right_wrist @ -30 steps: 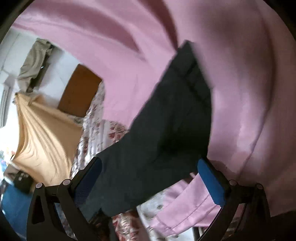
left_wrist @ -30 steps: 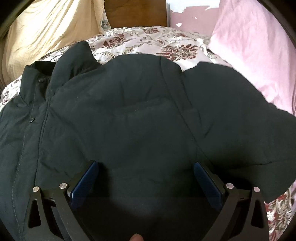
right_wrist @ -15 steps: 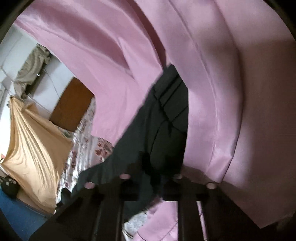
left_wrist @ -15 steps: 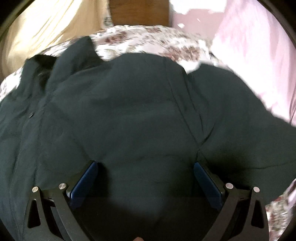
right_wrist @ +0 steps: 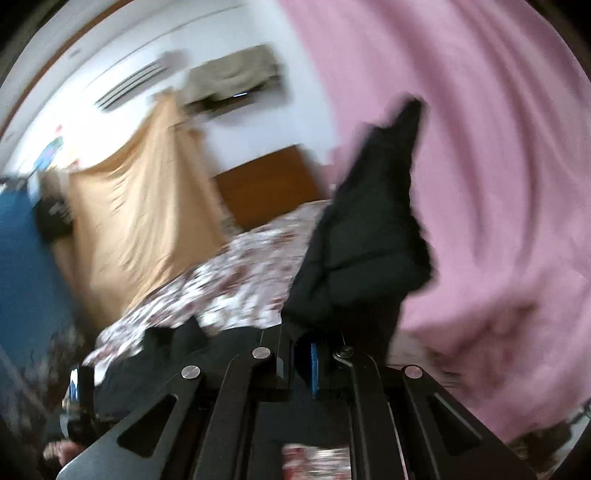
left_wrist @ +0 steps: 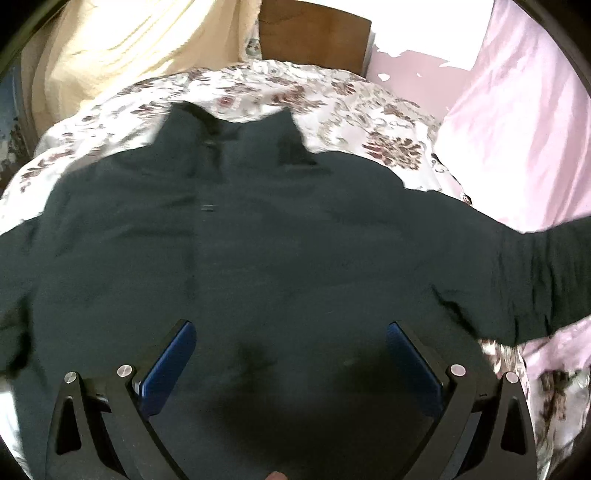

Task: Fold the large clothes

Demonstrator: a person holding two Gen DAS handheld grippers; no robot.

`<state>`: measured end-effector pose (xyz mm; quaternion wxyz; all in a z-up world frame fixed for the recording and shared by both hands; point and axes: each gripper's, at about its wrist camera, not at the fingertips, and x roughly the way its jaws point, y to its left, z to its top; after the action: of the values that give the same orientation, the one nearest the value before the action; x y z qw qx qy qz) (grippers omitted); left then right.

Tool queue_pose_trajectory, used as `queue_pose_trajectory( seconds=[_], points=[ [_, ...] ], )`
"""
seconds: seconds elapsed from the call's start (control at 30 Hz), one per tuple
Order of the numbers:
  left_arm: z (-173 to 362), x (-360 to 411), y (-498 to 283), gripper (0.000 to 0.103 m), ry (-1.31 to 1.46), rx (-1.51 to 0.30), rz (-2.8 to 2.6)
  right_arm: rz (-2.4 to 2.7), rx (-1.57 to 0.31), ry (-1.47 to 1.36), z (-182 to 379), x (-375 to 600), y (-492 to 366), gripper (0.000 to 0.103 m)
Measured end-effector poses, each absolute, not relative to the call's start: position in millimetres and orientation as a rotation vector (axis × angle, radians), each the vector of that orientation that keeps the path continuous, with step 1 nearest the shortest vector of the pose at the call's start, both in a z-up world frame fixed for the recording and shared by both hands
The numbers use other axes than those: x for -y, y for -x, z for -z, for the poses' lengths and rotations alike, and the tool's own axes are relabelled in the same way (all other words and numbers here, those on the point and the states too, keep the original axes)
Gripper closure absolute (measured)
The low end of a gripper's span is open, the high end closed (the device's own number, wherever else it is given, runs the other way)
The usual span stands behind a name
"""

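A large dark jacket (left_wrist: 258, 251) lies spread front-up on a flowered bedspread (left_wrist: 332, 92), collar at the far end. My left gripper (left_wrist: 291, 354) hovers over its lower body, open, nothing between its blue pads (left_wrist: 170, 363). One sleeve (left_wrist: 535, 273) stretches out to the right, lifted off the bed. In the right wrist view that sleeve's end (right_wrist: 369, 236) stands up from my right gripper (right_wrist: 301, 354), which is shut on the dark cloth and raised above the bed. The picture there is blurred by motion.
A pink curtain (right_wrist: 498, 166) hangs close on the right side of the bed. A wooden headboard (left_wrist: 314, 33) and a cream-yellow cloth (left_wrist: 129, 48) stand at the far end. Another hand-held gripper and a hand show at the lower left (right_wrist: 77, 391).
The right gripper closed on the sleeve end, then rose and rolled, lifting the sleeve. The left gripper drew back and up, so more of the jacket and its collar show.
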<state>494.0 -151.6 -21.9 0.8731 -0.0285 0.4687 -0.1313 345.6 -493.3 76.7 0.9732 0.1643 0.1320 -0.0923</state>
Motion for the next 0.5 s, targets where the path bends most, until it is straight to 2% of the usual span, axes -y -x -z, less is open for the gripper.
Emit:
queue_pose_trajectory(
  seconds=[0.23, 0.5],
  points=[
    [4, 51, -477, 0.0, 0.111, -0.982, 0.197, 0.005, -0.387, -0.18, -99, 373, -396, 0.097],
    [16, -52, -466, 0.0, 0.329, -0.934, 0.223, -0.172, -0.673, -0.048, -29, 239, -469, 0.097]
  ],
)
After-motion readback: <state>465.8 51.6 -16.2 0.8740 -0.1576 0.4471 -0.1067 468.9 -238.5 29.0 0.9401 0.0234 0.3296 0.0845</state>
